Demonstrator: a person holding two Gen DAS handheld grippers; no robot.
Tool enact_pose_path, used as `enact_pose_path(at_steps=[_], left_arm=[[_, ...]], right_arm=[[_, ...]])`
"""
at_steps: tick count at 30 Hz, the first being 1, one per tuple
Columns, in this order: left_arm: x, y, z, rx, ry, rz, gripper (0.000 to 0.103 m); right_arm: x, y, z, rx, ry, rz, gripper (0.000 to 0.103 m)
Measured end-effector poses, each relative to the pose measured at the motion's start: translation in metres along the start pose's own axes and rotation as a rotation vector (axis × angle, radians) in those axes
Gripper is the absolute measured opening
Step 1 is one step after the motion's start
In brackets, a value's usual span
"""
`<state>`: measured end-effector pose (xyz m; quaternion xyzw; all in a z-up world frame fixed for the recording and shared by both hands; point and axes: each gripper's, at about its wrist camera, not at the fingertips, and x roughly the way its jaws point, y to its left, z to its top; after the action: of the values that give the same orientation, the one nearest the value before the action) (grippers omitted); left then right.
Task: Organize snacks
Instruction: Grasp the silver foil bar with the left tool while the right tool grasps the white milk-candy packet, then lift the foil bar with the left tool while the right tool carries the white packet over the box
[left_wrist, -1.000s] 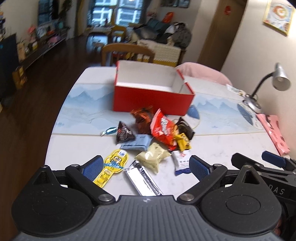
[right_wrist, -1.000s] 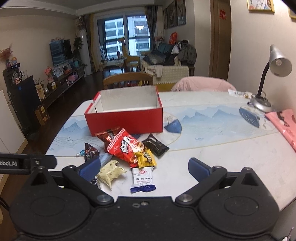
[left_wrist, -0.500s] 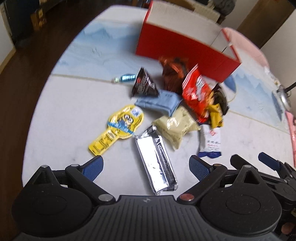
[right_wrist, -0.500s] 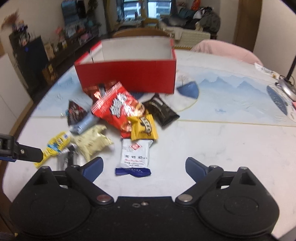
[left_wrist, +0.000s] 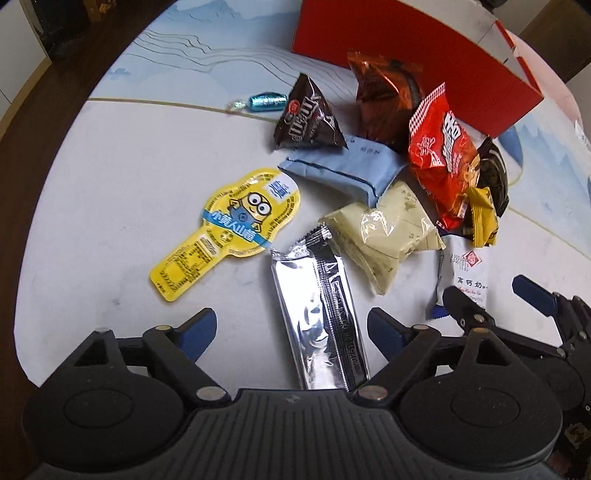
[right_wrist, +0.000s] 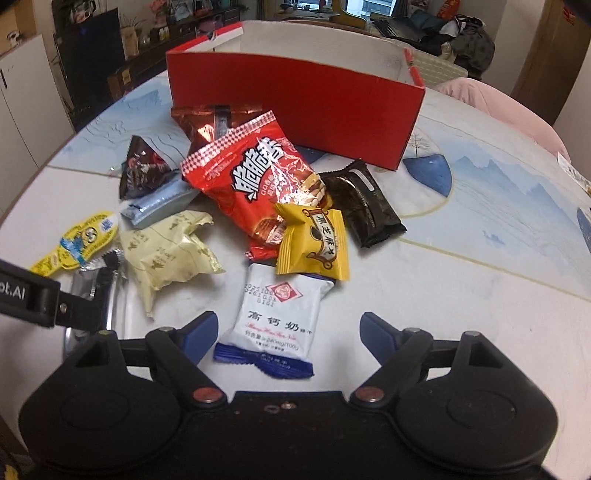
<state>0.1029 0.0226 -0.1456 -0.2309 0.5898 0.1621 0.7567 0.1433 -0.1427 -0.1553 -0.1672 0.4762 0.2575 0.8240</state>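
Directly between left claw (left_wrist: 291, 330): silver wrapper (left_wrist: 321, 314)

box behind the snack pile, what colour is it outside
Red box outside, white inside; clearest in the right wrist view.

White milk-candy packet (right_wrist: 277, 320) between closing right tool (right_wrist: 288, 332) fingers, untouched.

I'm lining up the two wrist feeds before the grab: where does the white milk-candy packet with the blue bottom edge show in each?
Left wrist: white packet at the right edge, partly behind the right gripper.
Right wrist: the packet low centre, between that gripper's closing, not yet touching fingers.
Shared landmark: red box behind the snack pile.
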Motion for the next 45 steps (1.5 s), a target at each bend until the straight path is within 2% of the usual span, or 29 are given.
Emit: enact_pose_path(at_steps=[2, 7, 17, 19, 21, 22, 35, 45], left_arm=[[0.003, -0.003, 0.000, 0.005, 0.002, 0.001, 0.088], [0.010, -0.010, -0.001, 0.024, 0.026, 0.003, 0.076], [0.016, -0.014, -0.004, 0.043, 0.037, -0.007, 0.062], [0.016, -0.015, -0.004, 0.049, 0.036, -0.016, 0.058], [0.015, -0.015, -0.005, 0.053, 0.034, -0.034, 0.047], [0.014, -0.014, -0.006, 0.058, 0.033, -0.040, 0.045], [0.005, 0.007, -0.015, 0.043, 0.028, -0.062, 0.041], [-0.006, 0.022, -0.025, 0.050, 0.014, -0.088, 0.038]], right_arm=[[0.004, -0.001, 0.001, 0.000, 0.001, -0.002, 0.081], [0.011, -0.004, 0.004, 0.006, 0.010, 0.000, 0.077], [0.016, -0.003, 0.003, 0.067, 0.045, 0.029, 0.054], [0.016, -0.003, 0.001, 0.074, 0.049, 0.030, 0.051], [0.015, -0.003, 0.000, 0.078, 0.045, 0.024, 0.048], [0.014, -0.003, -0.001, 0.084, 0.042, 0.023, 0.048], [-0.006, 0.004, -0.018, 0.168, 0.069, 0.063, 0.046], [-0.030, 0.013, -0.028, 0.204, 0.042, 0.074, 0.045]])
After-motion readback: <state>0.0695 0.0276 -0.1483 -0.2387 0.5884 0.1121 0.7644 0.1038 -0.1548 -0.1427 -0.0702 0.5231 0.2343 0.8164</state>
